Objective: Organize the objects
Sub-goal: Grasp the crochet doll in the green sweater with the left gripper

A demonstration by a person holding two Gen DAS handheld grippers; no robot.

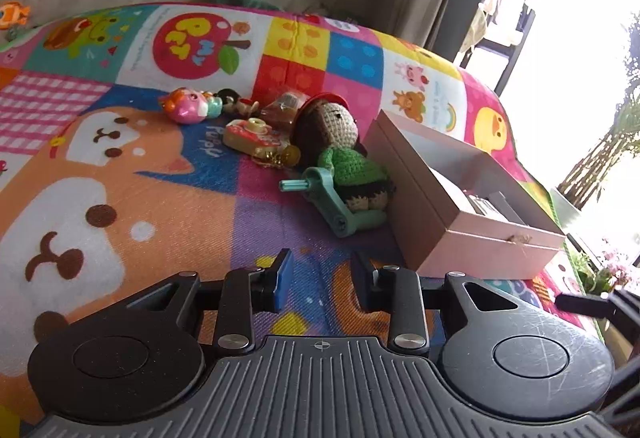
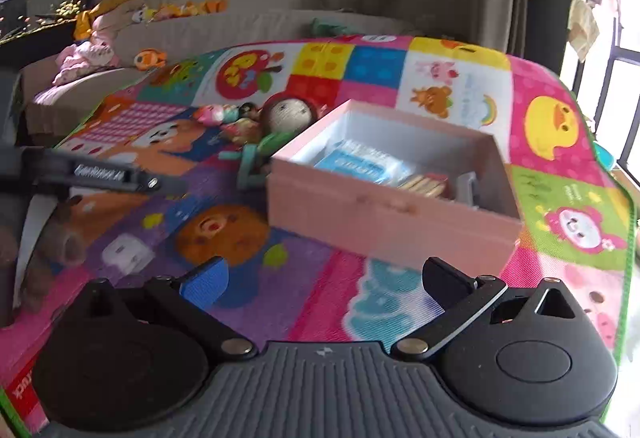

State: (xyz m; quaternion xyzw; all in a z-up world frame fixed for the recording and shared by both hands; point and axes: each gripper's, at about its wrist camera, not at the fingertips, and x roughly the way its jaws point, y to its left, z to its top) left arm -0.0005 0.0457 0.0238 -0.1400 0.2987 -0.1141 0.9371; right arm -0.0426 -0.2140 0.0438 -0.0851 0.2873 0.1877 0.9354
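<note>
An open pink box (image 1: 448, 194) sits on the colourful play mat (image 1: 120, 166), with a blue packet (image 2: 360, 164) and other small items inside. Left of the box lies a crochet doll (image 1: 340, 142) in green, with a teal hand-crank tool (image 1: 332, 198) against it. Behind are a toy camera (image 1: 252, 136), a pink pig figure (image 1: 186, 106) and small dolls. My left gripper (image 1: 324, 278) is open and empty, just short of the crank tool. My right gripper (image 2: 324, 278) is open wide and empty, in front of the box (image 2: 392, 210).
A beige sofa (image 2: 248, 26) with plush toys stands behind the mat. A brown plush (image 2: 44, 246) and the left gripper's body (image 2: 96, 174) are at the left in the right wrist view. Bright windows and hanging laundry are at the right.
</note>
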